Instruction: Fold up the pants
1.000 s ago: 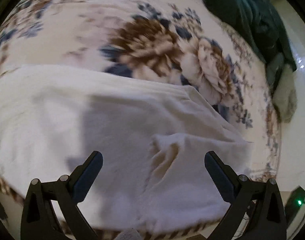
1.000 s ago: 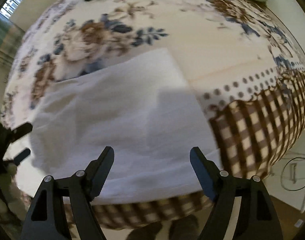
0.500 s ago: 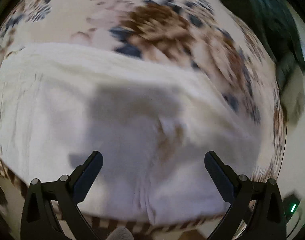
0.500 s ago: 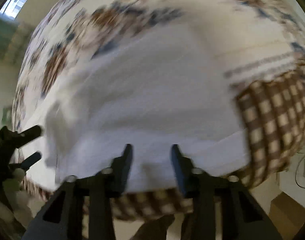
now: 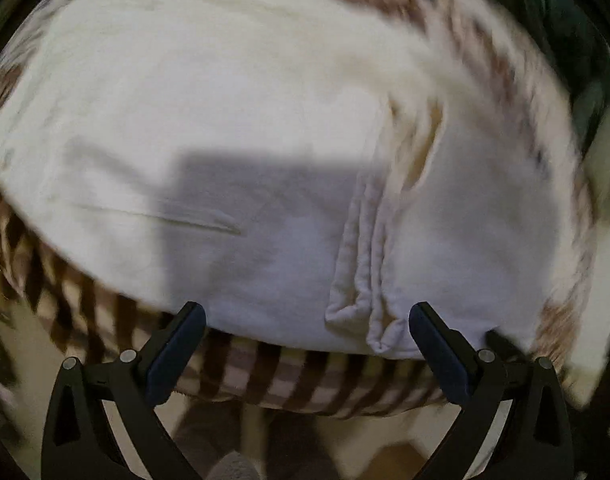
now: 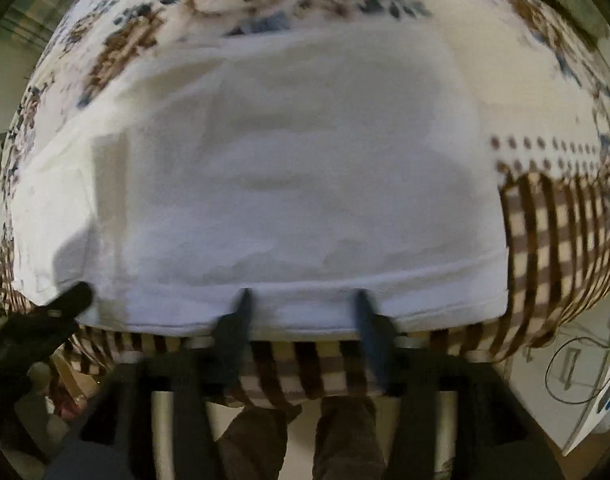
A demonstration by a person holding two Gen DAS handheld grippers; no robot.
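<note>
Crosswise, white pants [image 6: 289, 184] (folded) along the bed [image 6: 561, 216] edge

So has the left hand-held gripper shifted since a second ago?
Yes. The left hand-held gripper pulled back toward the white pants' near edge; the checked blanket border now shows.

No text, label, brand, number or sign readable in either view (both blurred by motion, so any small print lost).
</note>
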